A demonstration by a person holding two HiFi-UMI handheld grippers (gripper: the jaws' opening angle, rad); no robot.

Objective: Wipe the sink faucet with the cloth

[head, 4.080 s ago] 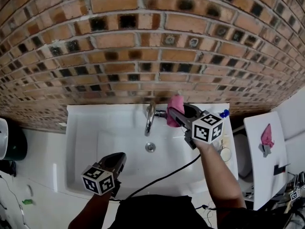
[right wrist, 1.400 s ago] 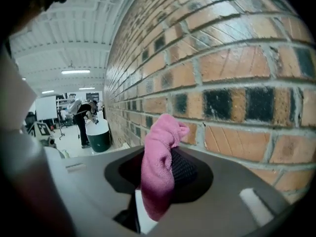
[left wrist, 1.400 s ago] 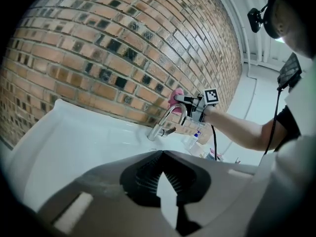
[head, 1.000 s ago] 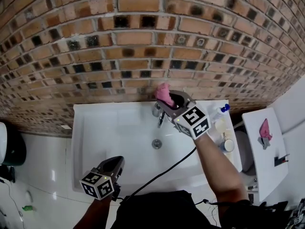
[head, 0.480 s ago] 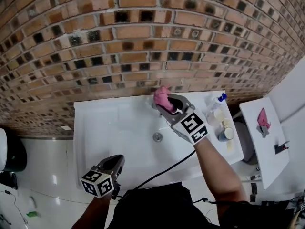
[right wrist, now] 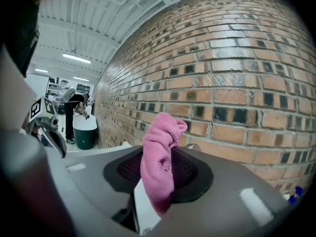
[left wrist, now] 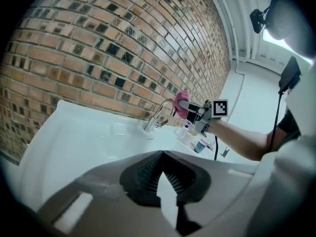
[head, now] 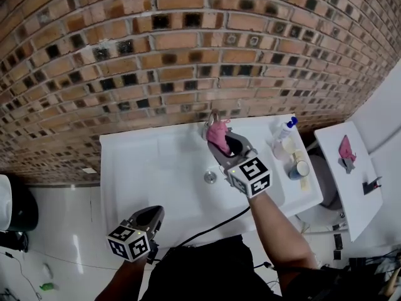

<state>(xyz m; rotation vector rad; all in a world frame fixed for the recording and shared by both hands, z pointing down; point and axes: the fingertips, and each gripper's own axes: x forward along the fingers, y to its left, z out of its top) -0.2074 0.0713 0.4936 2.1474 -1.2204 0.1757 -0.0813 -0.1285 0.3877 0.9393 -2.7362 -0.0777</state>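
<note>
A pink cloth [head: 217, 132] is pinched in my right gripper [head: 221, 142], which is shut on it. It hangs over the top of the chrome faucet [head: 206, 128] at the back of the white sink [head: 125, 168]; the cloth and jaws hide most of the faucet. The left gripper view shows the curved faucet [left wrist: 157, 113] with the cloth [left wrist: 181, 104] at the crest of its arch. In the right gripper view the cloth [right wrist: 160, 157] stands folded between the jaws. My left gripper [head: 152, 214] hovers shut at the sink's front edge, holding nothing.
A brick wall [head: 188, 55] rises right behind the sink. Bottles [head: 283, 138] and a cup [head: 299, 168] stand on the sink's right ledge. A white side surface [head: 351, 174] with a small pink item [head: 345, 148] is at far right. A dark bin [head: 7, 211] sits far left.
My right gripper has carried the cloth from the faucet's right side onto its top, then a little forward along it. The left gripper has stayed at the sink's front edge.
</note>
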